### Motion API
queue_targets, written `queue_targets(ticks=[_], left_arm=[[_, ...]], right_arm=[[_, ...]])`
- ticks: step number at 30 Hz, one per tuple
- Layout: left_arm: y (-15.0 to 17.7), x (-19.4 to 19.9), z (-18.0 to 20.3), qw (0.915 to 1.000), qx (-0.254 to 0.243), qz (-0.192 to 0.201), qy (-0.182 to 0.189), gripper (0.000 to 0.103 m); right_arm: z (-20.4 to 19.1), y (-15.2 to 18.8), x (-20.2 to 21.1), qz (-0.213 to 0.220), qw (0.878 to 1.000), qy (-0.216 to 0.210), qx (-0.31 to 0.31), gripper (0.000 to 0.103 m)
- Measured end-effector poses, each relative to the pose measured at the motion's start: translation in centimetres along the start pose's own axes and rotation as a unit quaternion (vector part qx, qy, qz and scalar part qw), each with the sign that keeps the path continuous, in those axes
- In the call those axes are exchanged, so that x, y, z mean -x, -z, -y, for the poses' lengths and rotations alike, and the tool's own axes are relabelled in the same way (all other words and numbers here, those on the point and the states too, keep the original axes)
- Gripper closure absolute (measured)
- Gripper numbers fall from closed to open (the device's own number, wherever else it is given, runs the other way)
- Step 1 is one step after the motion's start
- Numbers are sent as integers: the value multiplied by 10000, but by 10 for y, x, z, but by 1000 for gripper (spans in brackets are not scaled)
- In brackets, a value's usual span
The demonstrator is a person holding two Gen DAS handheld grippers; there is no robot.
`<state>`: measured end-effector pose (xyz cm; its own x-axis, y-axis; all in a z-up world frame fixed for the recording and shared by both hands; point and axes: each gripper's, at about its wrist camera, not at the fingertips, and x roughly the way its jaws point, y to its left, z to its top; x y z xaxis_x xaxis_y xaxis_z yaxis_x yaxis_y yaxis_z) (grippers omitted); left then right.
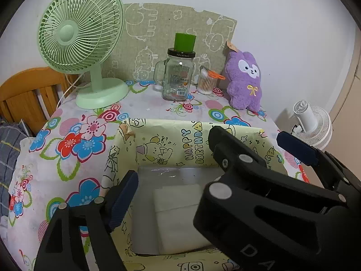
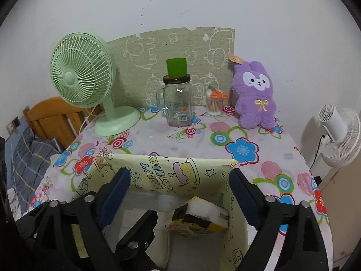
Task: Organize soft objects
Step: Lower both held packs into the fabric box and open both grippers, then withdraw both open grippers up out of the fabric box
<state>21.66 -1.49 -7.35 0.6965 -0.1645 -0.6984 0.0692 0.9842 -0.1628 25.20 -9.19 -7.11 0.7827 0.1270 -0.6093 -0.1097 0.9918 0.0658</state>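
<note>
Hovering over the near box point(image 2: 158, 176), both the right gripper point(image 2: 180, 194) and left gripper point(image 1: 207, 164) are held wide open and empty. A tissue pack point(image 2: 203, 216) is seen inside. Far right, against the wall, the purple plush point(image 2: 255, 99) is judged light and squashy; its body should be gripped.

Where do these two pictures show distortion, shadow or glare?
Left wrist view: dark corners, straight lines curved by fisheye, a bright glint on the glass jar. Right wrist view: same curved edges; the white fan casts a soft shadow on the wall; the table stays sharp.
</note>
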Motion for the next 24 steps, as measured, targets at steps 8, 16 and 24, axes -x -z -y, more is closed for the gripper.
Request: queue_targets(ticks=[8,16,24], left_arm=[[0,13,4,9998,-74,135,-150,13],[3,37,12,9987,-192,381,-283,12],[8,64,19,9977,-289,537,-307,12]], right_arm=[[0,0,11,-40,10000,60,-4,9],[-1,0,36,94,9999,77,-6,6],[-3,1,64,265,9995,170,-35,2]])
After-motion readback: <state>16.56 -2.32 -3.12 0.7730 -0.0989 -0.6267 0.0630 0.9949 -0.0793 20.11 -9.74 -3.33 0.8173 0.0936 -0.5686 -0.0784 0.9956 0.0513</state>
